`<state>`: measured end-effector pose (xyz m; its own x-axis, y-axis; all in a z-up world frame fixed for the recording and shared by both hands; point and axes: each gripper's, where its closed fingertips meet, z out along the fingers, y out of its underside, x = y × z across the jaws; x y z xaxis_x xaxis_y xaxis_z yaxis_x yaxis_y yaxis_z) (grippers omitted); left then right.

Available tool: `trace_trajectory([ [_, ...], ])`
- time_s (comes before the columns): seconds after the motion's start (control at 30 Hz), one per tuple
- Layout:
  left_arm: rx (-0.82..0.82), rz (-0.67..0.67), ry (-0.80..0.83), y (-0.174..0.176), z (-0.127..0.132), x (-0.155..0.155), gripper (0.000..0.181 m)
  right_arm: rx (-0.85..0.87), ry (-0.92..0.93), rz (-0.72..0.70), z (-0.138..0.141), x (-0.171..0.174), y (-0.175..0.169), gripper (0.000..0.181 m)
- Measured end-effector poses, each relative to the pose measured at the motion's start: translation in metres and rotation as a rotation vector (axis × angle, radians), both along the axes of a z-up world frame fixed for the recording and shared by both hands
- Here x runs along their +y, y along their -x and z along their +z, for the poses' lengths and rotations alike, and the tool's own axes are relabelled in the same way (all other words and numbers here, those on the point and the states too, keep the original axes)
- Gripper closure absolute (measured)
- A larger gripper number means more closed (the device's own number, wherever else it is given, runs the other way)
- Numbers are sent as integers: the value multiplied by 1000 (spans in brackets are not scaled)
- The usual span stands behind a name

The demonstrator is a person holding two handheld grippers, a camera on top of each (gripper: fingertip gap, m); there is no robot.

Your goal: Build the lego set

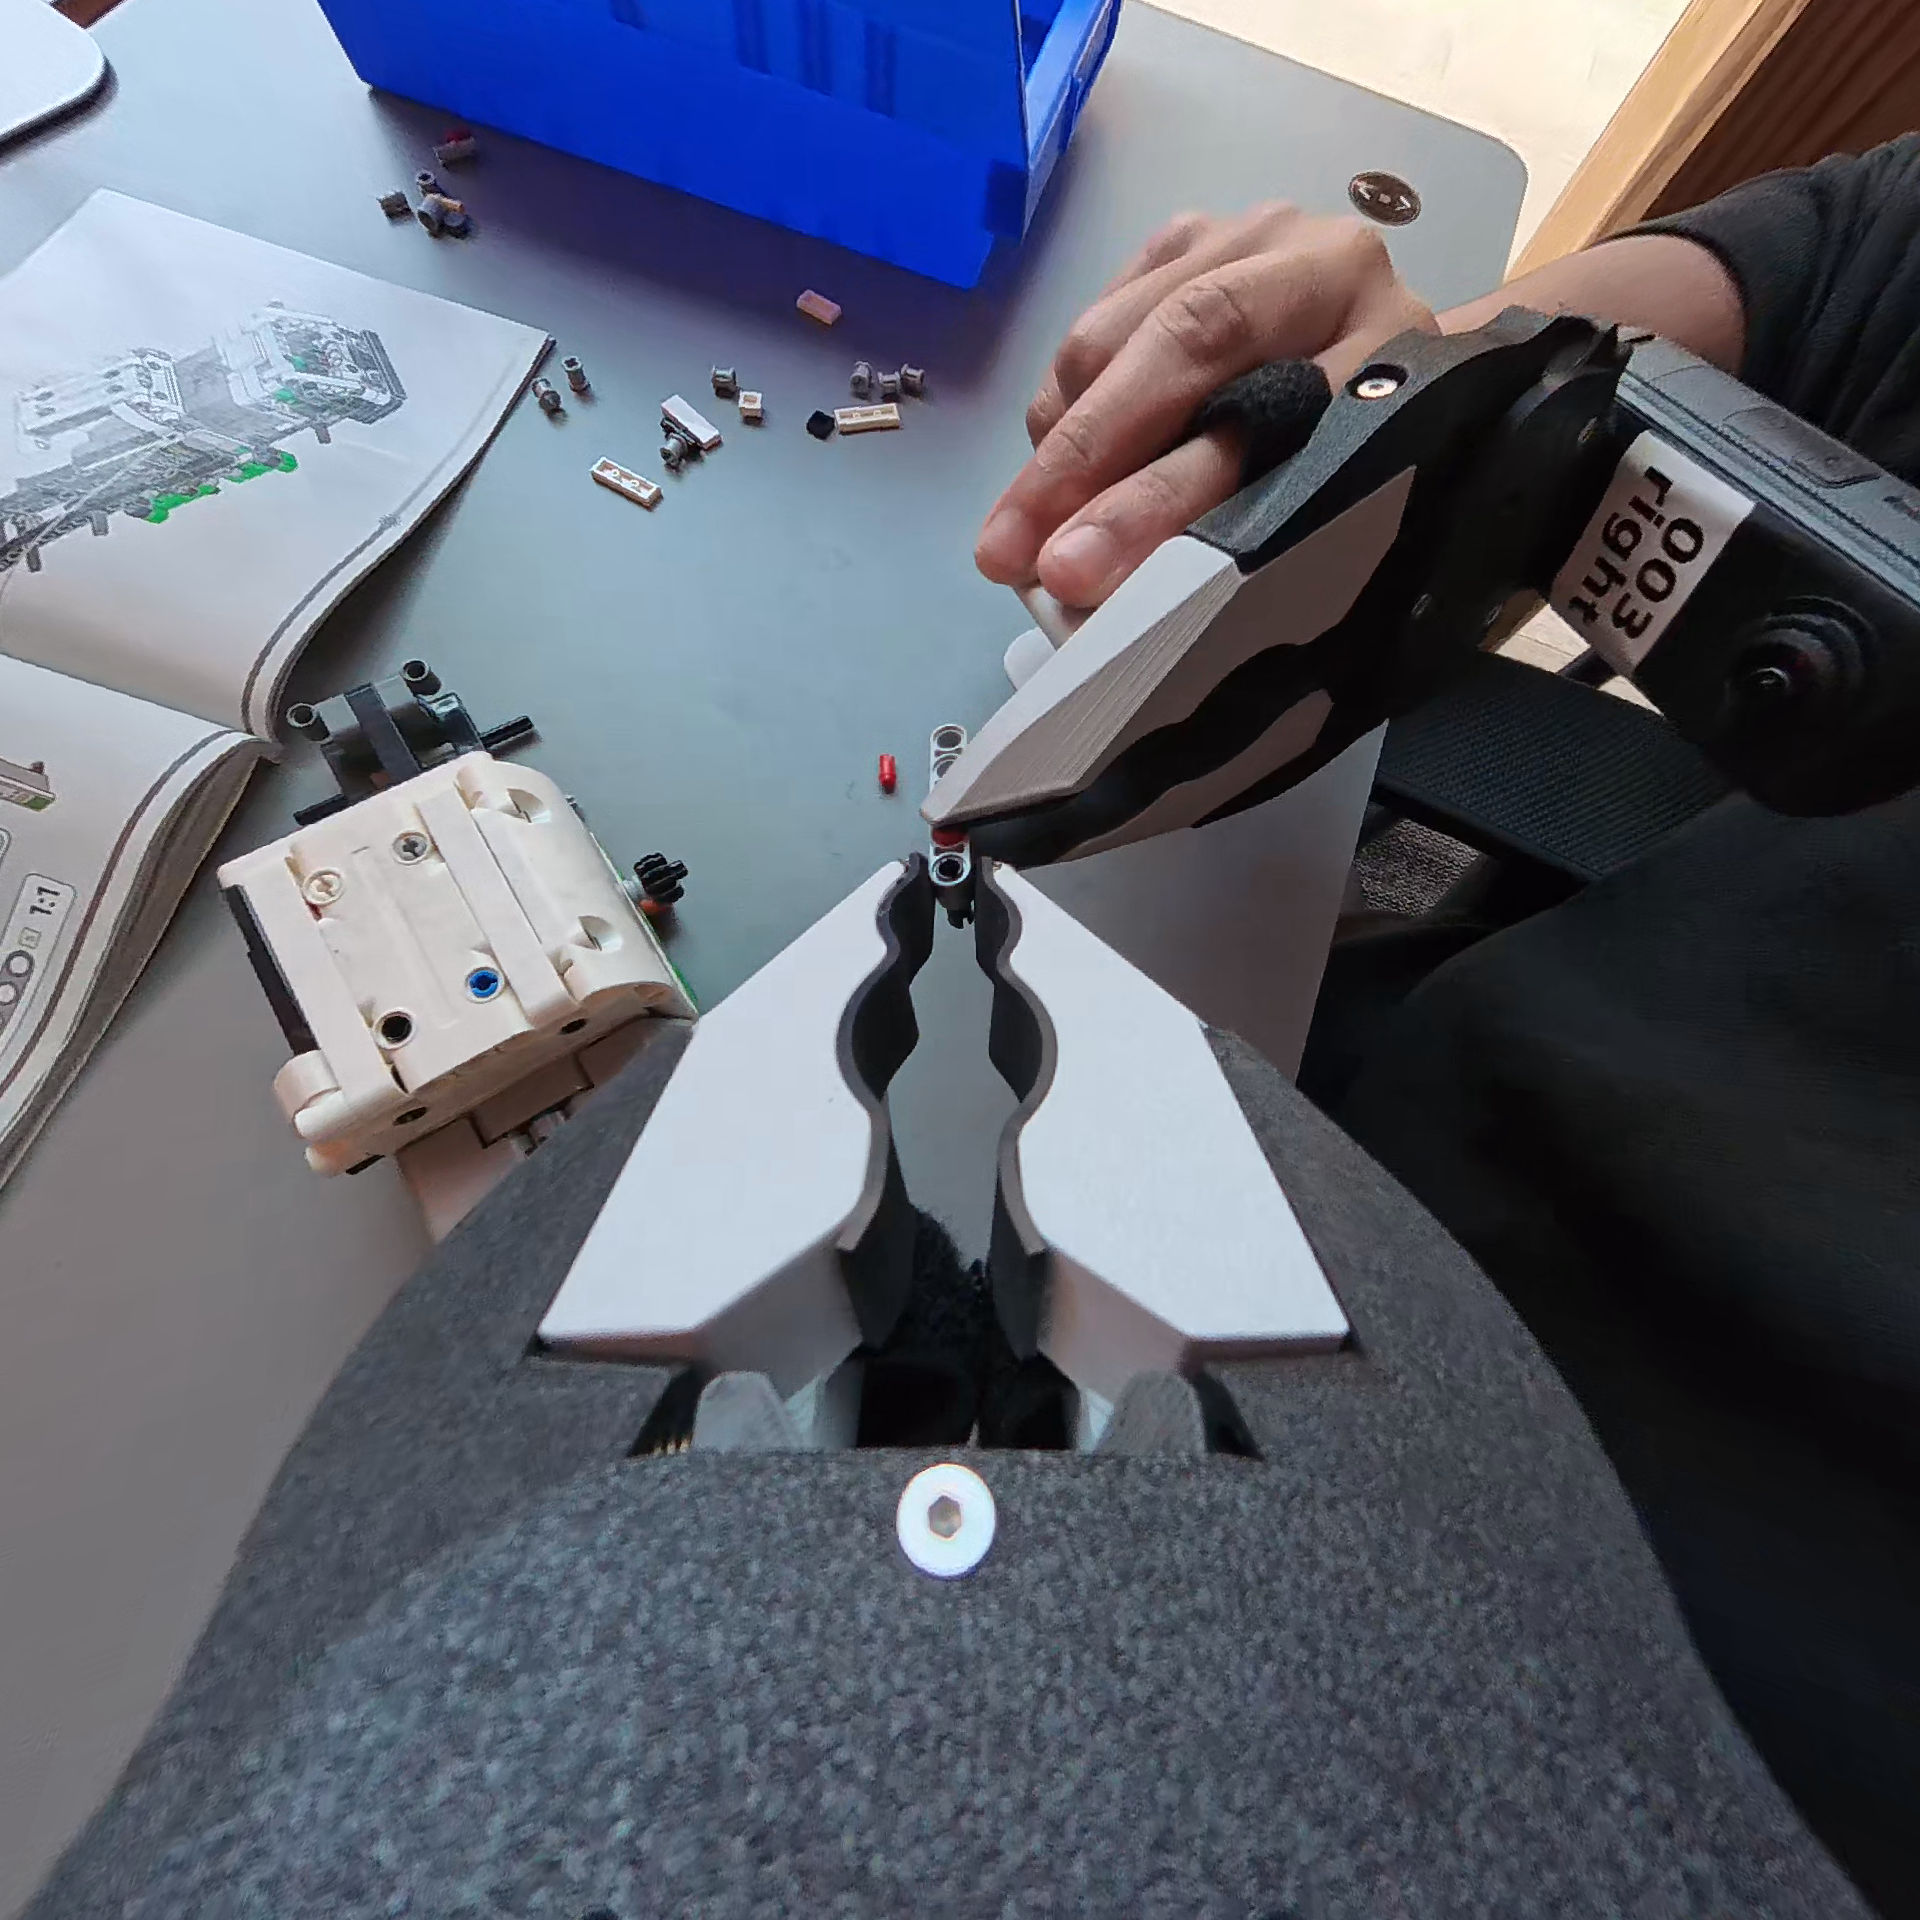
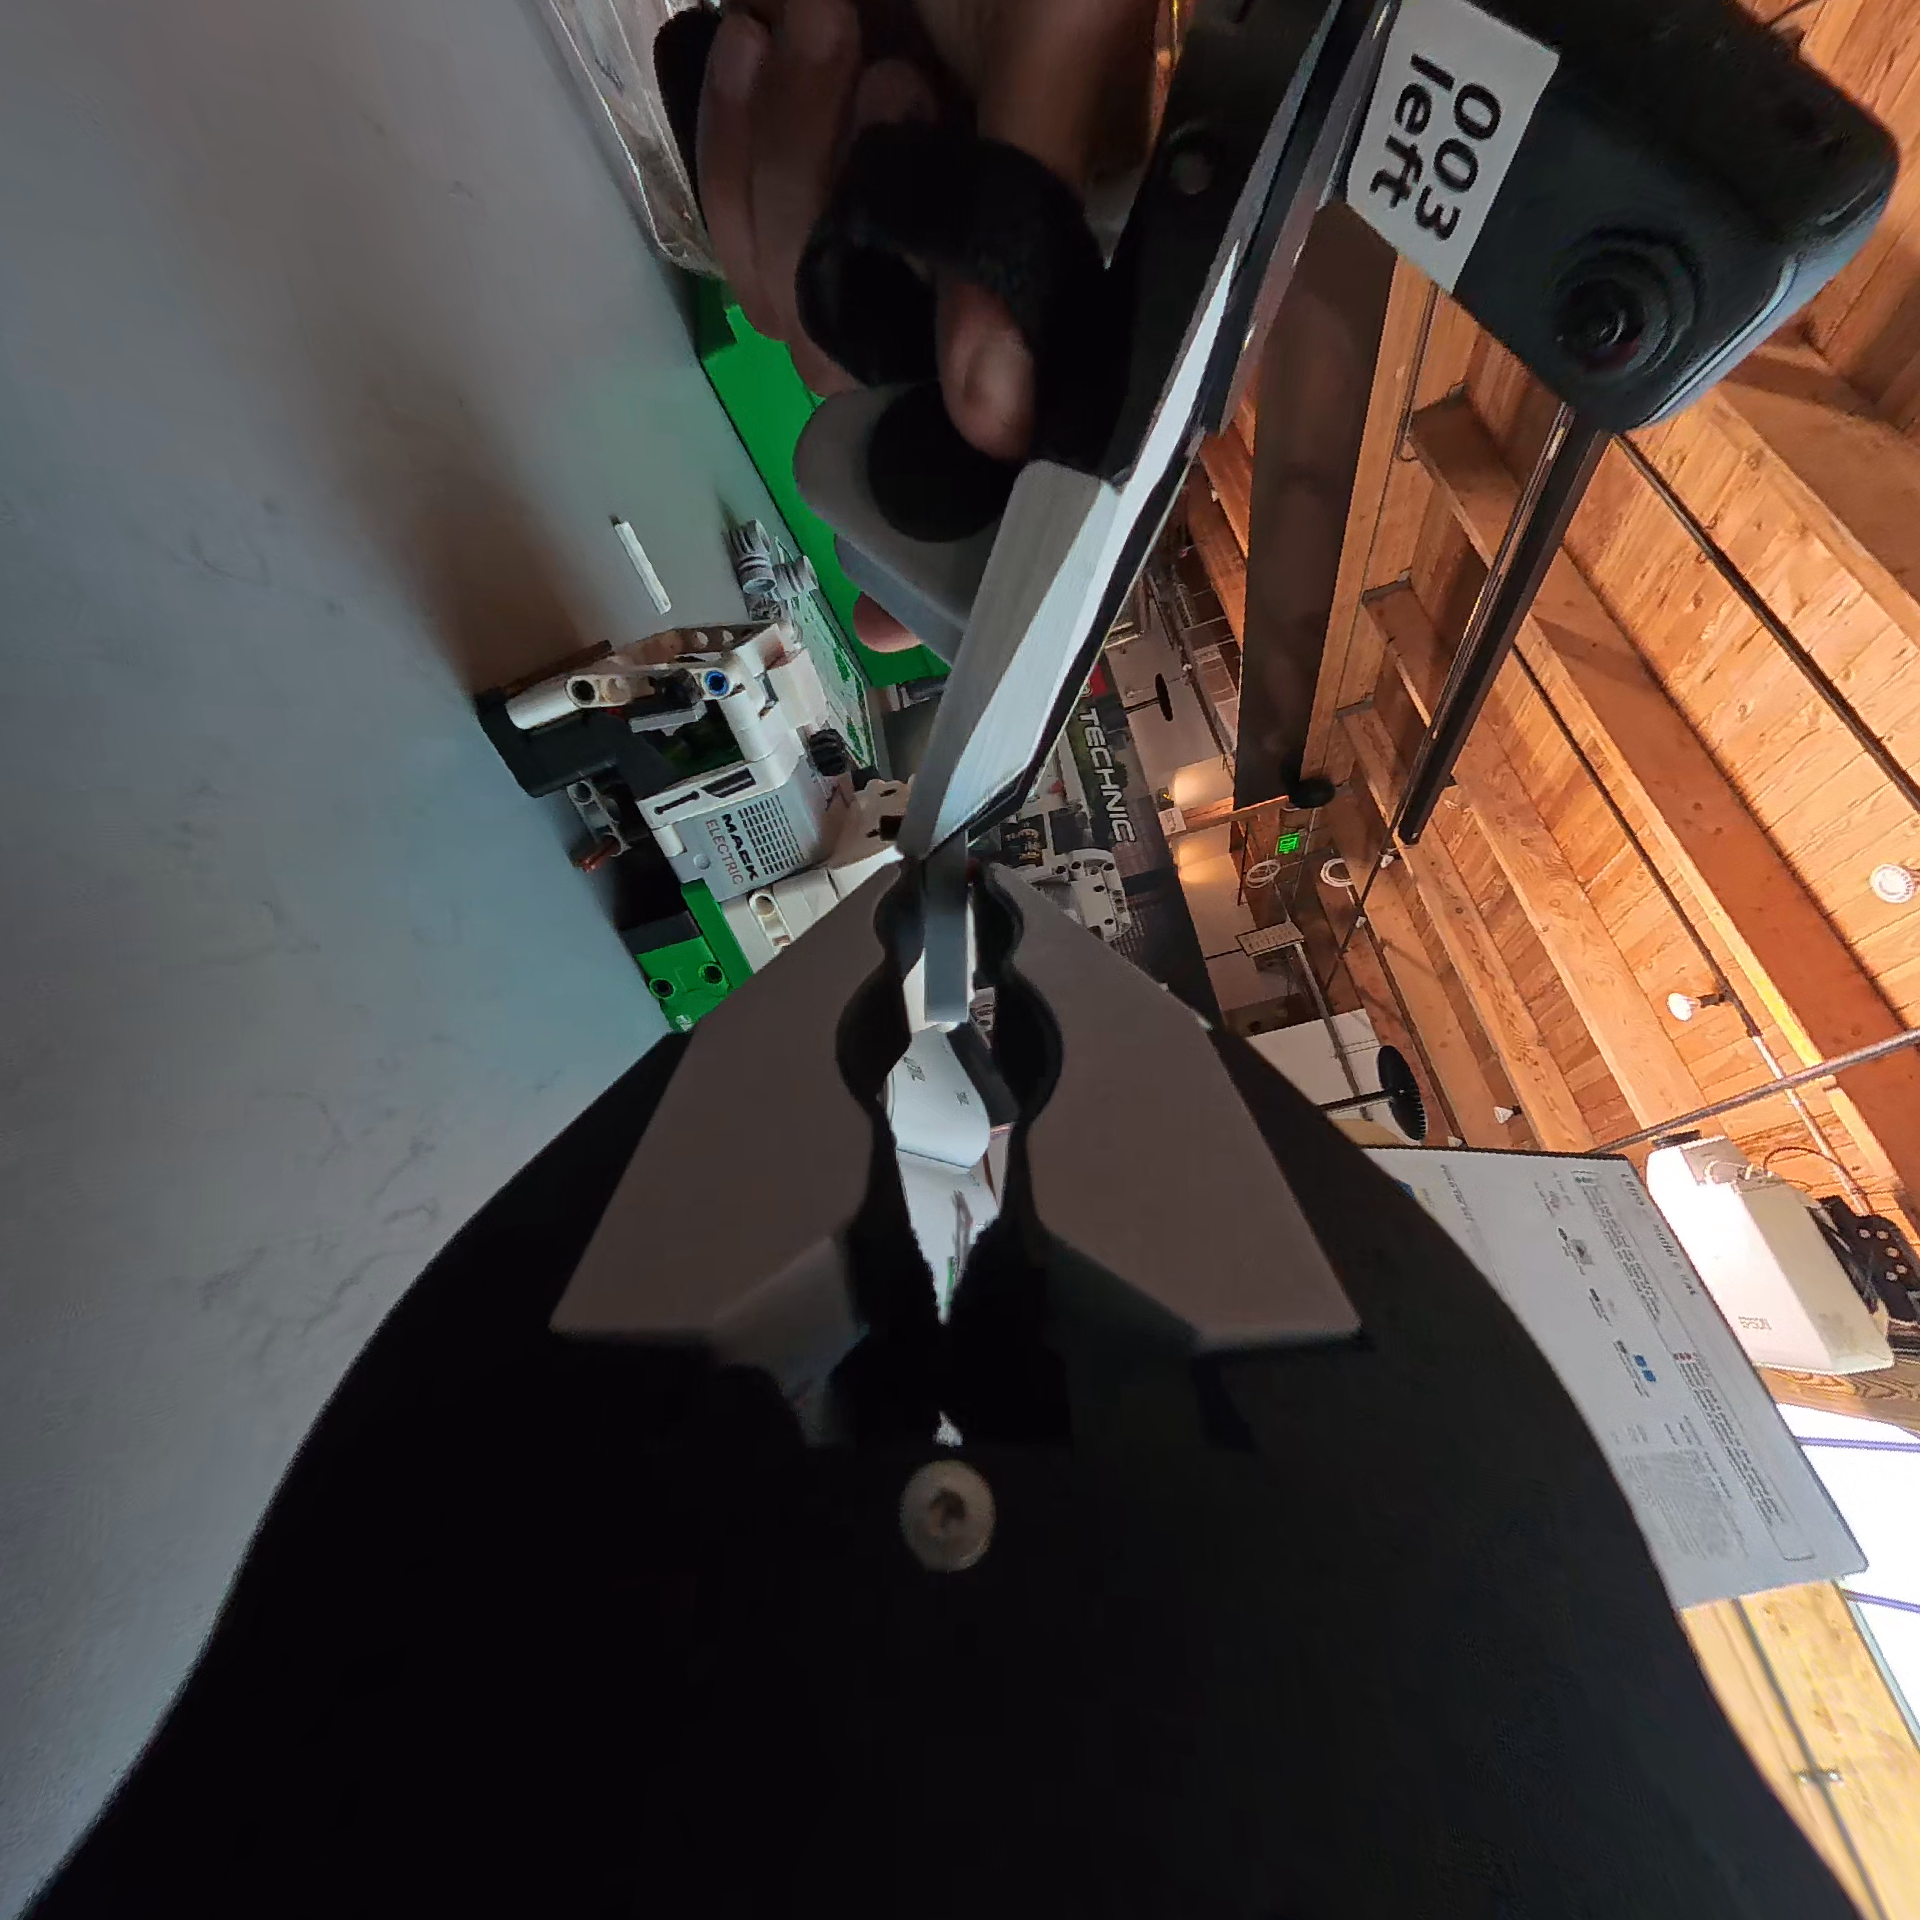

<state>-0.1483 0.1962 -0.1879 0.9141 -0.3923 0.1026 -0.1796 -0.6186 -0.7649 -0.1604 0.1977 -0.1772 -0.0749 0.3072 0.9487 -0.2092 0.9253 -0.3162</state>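
My left gripper [image 1: 951, 883] is shut on a small grey holed beam [image 1: 949, 868] and holds it upright above the table. My right gripper [image 1: 961, 831] reaches in from the right, shut on a small red pin [image 1: 943, 834] that touches the beam's top. A grey holed piece [image 1: 948, 750] shows just beyond the right tip; I cannot tell if it is the same beam. In the right wrist view my right gripper [image 2: 940, 878] meets the left gripper's fingers [image 2: 1039, 644], which hide the pin. The white lego assembly [image 1: 447, 966] lies left on the table, also in the right wrist view [image 2: 727, 790].
A loose red pin [image 1: 886, 774] lies near the tips. Several small loose parts [image 1: 727, 405] are scattered farther back. An open instruction booklet [image 1: 208, 468] lies at the left, a blue bin [image 1: 727, 104] at the back. A green box [image 2: 774, 416] is behind the assembly. Left and right tips are no more than a few centimetres apart.
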Motion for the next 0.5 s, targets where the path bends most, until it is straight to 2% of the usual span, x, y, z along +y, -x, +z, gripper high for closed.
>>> trace_trajectory([
  [0.13, -3, 36, -54, 6, 3, 1, 175, -53, 130, 19, 3, 3, 4, 171],
  [0.2, 38, 74, -138, 16, 11, 0, 175, -93, 226, 50, 8, 10, 2, 153],
  [0.23, 59, 90, -201, 21, 17, -1, 175, -157, 325, 87, 9, 13, 0, 152],
  [0.3, 160, 104, -332, 26, 22, -4, 175, -401, 594, 202, 3, 9, -2, 151],
  [0.37, 259, 91, -451, 20, 24, -8, 175, -604, 860, 306, 3, 4, -2, 140],
  [0.43, 314, 77, -536, 11, 25, -12, 175, -704, 1019, 405, 8, 0, -4, 140],
  [0.5, 320, 67, -577, 4, 23, -16, 175, -709, 1052, 471, 12, -3, -7, 150],
])
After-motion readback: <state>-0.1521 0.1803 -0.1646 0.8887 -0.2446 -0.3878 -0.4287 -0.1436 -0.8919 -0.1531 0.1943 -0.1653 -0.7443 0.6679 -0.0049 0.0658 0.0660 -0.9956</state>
